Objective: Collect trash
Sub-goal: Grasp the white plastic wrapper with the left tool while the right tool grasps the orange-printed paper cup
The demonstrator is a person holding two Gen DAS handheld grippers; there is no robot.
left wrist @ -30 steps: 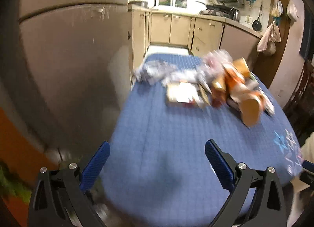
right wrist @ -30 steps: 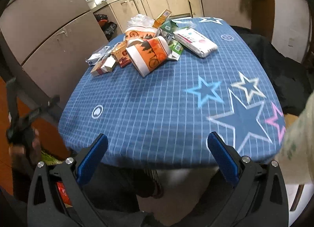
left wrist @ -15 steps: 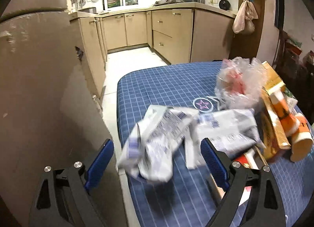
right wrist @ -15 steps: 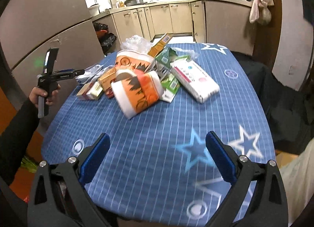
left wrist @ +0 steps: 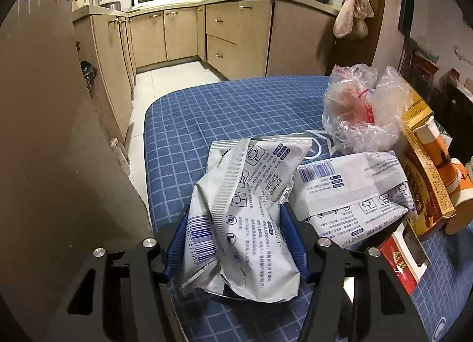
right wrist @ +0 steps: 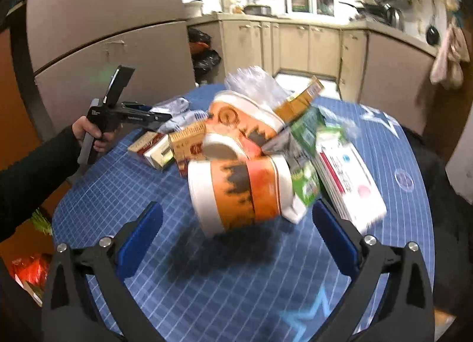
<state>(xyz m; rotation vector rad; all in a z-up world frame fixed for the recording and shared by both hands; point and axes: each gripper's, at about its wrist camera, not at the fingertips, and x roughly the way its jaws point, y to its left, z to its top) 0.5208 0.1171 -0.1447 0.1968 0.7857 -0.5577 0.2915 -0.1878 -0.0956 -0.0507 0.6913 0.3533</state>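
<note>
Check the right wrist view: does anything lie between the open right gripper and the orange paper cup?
Nothing visible does. Only bare blue tablecloth separates the right gripper from the orange paper cup; its jaws stand wide.

From my left camera: pouch [left wrist: 242, 217] is crinkled, semi-glossy white film with print. Bag [left wrist: 360, 111] behind it is clear, wrinkled plastic. Cloth [left wrist: 212, 111] looks matt, woven, a blue grid. Pads [left wrist: 291, 241] are matt blue, the frames black plastic with shiny metal bolts. From my right camera: cup [right wrist: 236, 194] looks like smooth paper, orange and white. Cabinets [left wrist: 183, 34] are smooth, matt beige.
</note>
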